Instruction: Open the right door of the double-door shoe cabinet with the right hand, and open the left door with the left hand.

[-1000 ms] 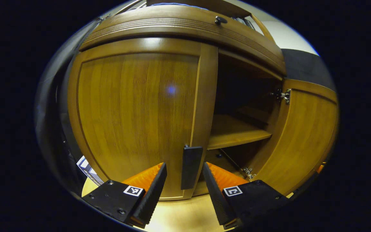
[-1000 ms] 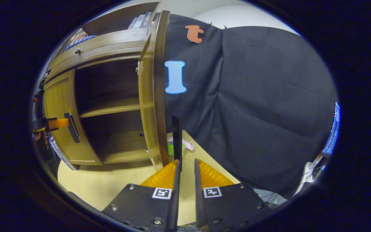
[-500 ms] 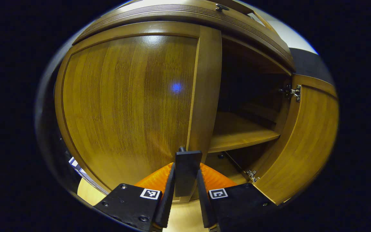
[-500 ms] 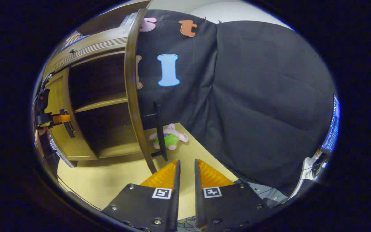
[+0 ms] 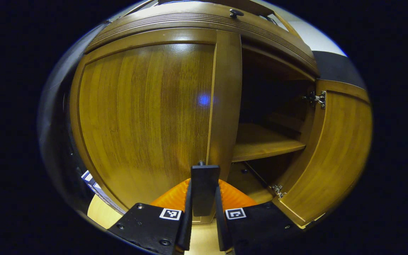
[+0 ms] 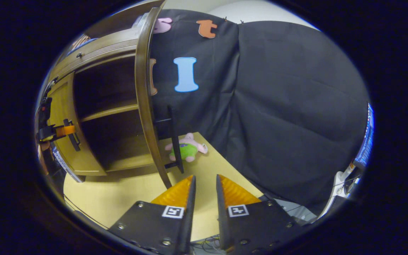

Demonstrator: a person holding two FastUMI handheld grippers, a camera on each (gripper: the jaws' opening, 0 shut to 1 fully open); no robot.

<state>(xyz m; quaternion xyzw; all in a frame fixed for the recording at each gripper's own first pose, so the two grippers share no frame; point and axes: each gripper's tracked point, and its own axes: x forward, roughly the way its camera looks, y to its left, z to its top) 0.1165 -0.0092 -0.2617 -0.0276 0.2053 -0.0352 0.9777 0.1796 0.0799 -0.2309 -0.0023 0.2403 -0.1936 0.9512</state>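
Since a second ago the left gripper (image 5: 203, 226) has closed onto the left door's handle (image 5: 204, 189), lower centre. The right gripper (image 6: 204, 198), fingers narrow and empty, has let go of the right door (image 6: 143, 106), which stands open. Left door (image 5: 147, 117) awaits pulling.

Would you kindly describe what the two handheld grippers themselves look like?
The left gripper and the right gripper look alike: each has two flat black bodies fixed with round screws, and each body carries a small square black-and-white marker. The fingers are long wedges tapering forward, their sloping tops ribbed and their inner edges straight.
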